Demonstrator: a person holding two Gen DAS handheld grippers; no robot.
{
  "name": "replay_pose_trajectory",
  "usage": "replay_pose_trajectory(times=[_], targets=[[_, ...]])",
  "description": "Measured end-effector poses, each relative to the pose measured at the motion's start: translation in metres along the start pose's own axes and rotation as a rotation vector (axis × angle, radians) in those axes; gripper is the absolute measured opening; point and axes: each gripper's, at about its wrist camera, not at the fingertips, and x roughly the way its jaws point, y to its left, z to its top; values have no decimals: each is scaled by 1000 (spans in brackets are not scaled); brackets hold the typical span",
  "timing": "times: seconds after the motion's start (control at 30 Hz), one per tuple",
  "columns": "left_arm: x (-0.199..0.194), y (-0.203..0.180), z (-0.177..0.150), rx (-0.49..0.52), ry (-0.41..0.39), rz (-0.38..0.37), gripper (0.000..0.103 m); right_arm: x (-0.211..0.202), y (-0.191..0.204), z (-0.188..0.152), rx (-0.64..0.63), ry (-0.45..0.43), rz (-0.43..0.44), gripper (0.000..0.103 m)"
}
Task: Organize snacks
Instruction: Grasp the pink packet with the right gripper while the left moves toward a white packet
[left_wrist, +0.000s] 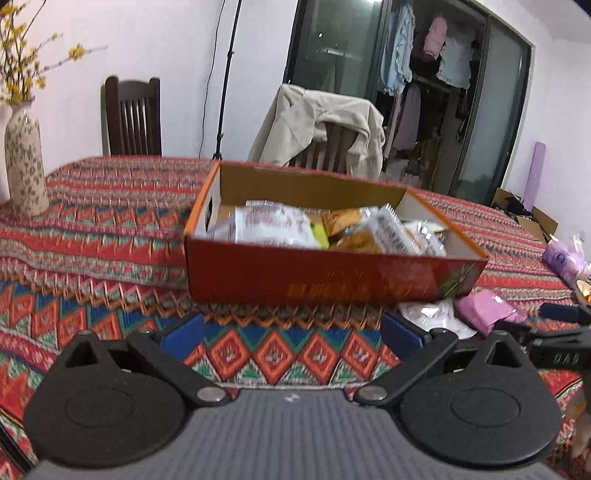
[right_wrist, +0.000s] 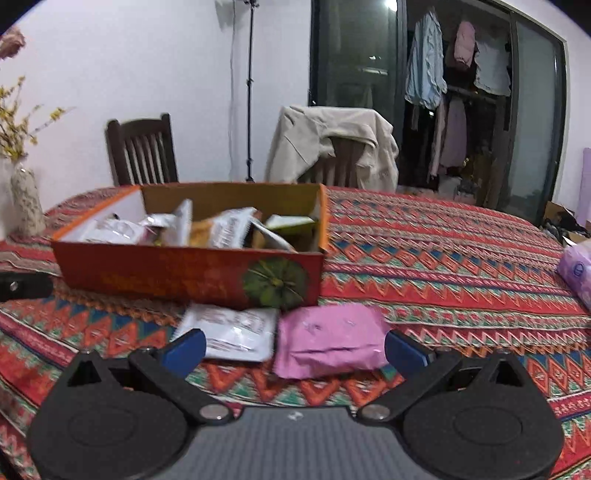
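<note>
An open red cardboard box (left_wrist: 332, 280) holding several snack packets (left_wrist: 280, 225) stands on the patterned tablecloth; it also shows in the right wrist view (right_wrist: 166, 273). A pink packet (right_wrist: 328, 343) and a white packet (right_wrist: 232, 328) lie on the cloth in front of the box, both also in the left wrist view, pink (left_wrist: 487, 310) and white (left_wrist: 436, 317). My left gripper (left_wrist: 291, 334) is open and empty, just short of the box. My right gripper (right_wrist: 295, 349) is open and empty, its fingers on either side of the two loose packets.
A patterned vase (left_wrist: 26, 162) with yellow flowers stands at the far left of the table. A purple tissue pack (right_wrist: 576, 273) lies at the right edge. Two chairs (left_wrist: 133, 118) stand behind the table, one draped with a beige jacket (left_wrist: 325, 125).
</note>
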Motion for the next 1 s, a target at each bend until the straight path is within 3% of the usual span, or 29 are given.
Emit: replay_pose_trajectory(times=[0.57, 0.77, 0.93, 1.0], targets=[[15, 13, -6, -61, 14, -15, 103, 71, -24, 8, 83, 181, -8, 103], [16, 13, -7, -66, 13, -22, 103, 75, -23, 2, 81, 140, -24, 103], [16, 13, -7, -68, 14, -17, 103, 68, -19, 0, 54, 109, 1, 85], [17, 12, -8, -64, 18, -10, 103, 65, -17, -1, 41, 96, -14, 83]])
